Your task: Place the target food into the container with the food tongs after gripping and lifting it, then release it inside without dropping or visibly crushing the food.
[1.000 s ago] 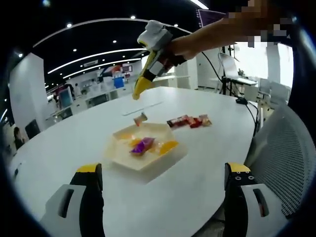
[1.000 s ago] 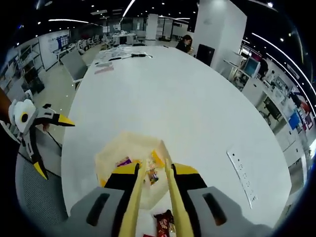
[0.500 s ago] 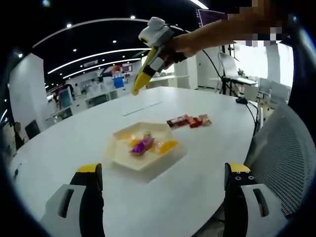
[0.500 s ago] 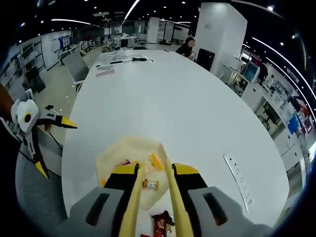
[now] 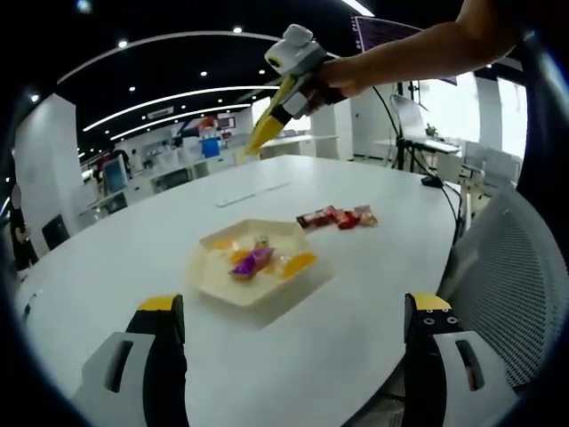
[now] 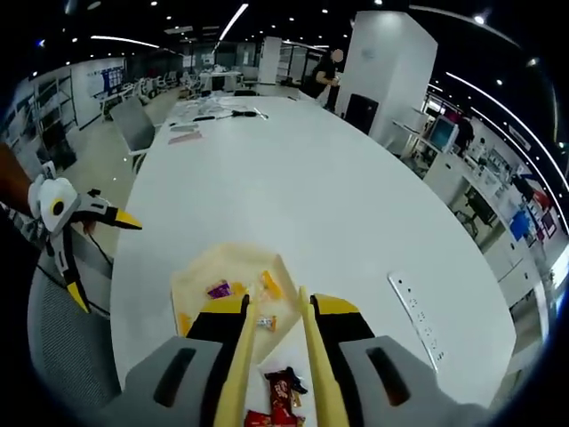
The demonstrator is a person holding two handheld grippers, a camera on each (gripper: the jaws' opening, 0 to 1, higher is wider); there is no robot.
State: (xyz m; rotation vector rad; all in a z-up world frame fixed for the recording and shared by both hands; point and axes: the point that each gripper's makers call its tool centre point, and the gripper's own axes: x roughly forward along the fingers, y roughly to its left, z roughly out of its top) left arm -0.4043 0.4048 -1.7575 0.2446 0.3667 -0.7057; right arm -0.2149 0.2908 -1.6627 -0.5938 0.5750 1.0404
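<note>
Table: a large white table [image 5: 356, 294] carries everything; its curved near edge runs past the left gripper's jaws in the left gripper view.
Container: a pale, shallow, many-sided tray [image 5: 256, 283] sits near that curved edge, flat on the table; in the right gripper view it lies just ahead of the tongs [image 6: 200, 271].
Food in the container: several wrapped sweets, a purple one [image 5: 252, 261] in the middle with its long axis running roughly across the tray, orange ones beside it, and a small pale one [image 6: 266, 323] with twisted ends near the tray's rim.
Loose food: a short row of red-wrapped snacks [image 5: 338, 216] lies on the table just beyond the tray, apart from it; in the right gripper view they lie between the tong arms.
Right gripper: held high above the table by a hand [image 5: 342, 76]; it clasps yellow tongs [image 5: 267, 124], which point down and away toward the far side of the table, tips in the air.
Tong tips: how far apart they are cannot be told; the right gripper view shows the two arms parallel with nothing between them.
Left gripper: jaws [image 5: 293, 356] spread wide and empty, low over the table edge; the right gripper view shows it off the table's edge beside a mesh chair [image 6: 67, 356].
Left view alone: the tongs' height above the tray.
Right view alone: a power strip [image 6: 413, 311] set in the table top.
</note>
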